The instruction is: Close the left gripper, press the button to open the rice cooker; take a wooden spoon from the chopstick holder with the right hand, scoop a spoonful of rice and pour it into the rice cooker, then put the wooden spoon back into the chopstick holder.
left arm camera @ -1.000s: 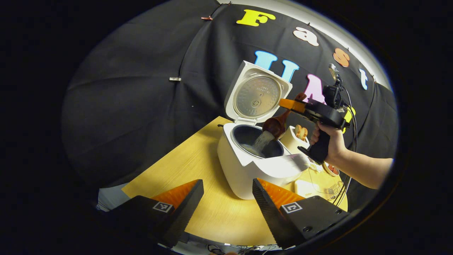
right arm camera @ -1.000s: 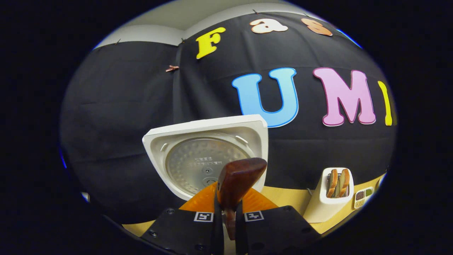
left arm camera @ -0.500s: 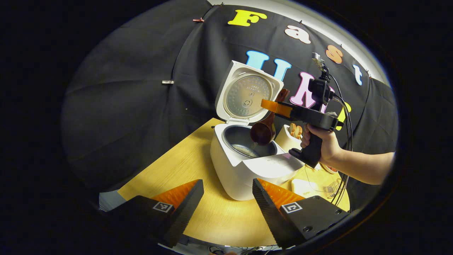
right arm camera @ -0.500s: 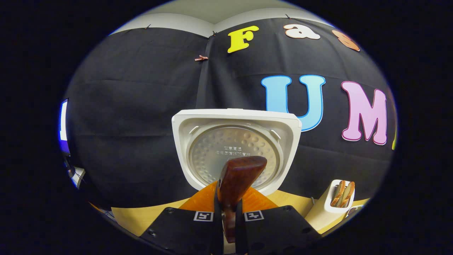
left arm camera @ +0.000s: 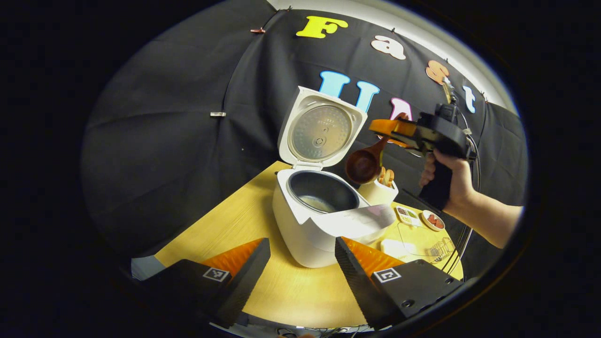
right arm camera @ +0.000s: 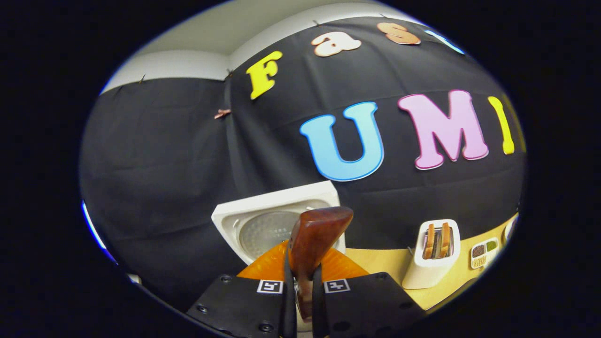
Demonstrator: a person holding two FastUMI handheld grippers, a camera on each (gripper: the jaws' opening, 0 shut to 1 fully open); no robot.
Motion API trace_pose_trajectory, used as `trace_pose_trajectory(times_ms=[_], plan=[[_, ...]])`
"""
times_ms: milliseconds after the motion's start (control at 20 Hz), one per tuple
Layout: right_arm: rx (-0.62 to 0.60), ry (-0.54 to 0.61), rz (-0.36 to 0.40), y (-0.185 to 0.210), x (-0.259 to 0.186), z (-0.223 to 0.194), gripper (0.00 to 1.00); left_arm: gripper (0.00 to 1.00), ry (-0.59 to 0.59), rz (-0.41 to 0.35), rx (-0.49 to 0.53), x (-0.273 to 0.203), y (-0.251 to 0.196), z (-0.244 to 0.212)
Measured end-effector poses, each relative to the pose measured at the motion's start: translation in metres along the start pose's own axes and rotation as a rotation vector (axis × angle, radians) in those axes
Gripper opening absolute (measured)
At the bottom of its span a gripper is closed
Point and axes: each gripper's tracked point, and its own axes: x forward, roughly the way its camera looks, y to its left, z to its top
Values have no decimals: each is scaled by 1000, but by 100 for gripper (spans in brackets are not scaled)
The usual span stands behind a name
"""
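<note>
Spoon (left arm camera: 365, 162) looks emptied, bowl hanging above holder (left arm camera: 378, 190) just right of open cooker (left arm camera: 324, 211). Right gripper (right arm camera: 300, 281) pinches handle tight. Left gripper (left arm camera: 300, 263) spread, idle. Next: keep handle vertical, lower slow into holder w/o knocking rim, then let go.

The rice cooker (left arm camera: 324, 220) stood on the table (left arm camera: 235, 225), its lid (left arm camera: 321, 129) raised upright behind the pot, rice (left arm camera: 319, 204) lying in the bottom of the pot. The wooden spoon (left arm camera: 365, 164) hung in the air above the cooker's right rim, its handle running up into the right gripper (left arm camera: 382, 126). Just right of the cooker and behind it sat the chopstick holder (left arm camera: 378, 190), and farther right lay small dishes (left arm camera: 422, 218) on the table. The left gripper (left arm camera: 303, 263) sat in front of the cooker.
</note>
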Motion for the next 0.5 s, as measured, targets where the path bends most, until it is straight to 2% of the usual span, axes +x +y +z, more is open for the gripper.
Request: trace_pose_trajectory(times_ms=[250,500], plan=[[174,-40,-142,-80,-58,52,17,96,-5,-54,14,-4,-31,3],[165,-114,-324,-186,-147,88,16,96,-3,-107,33,-8,-75,3]])
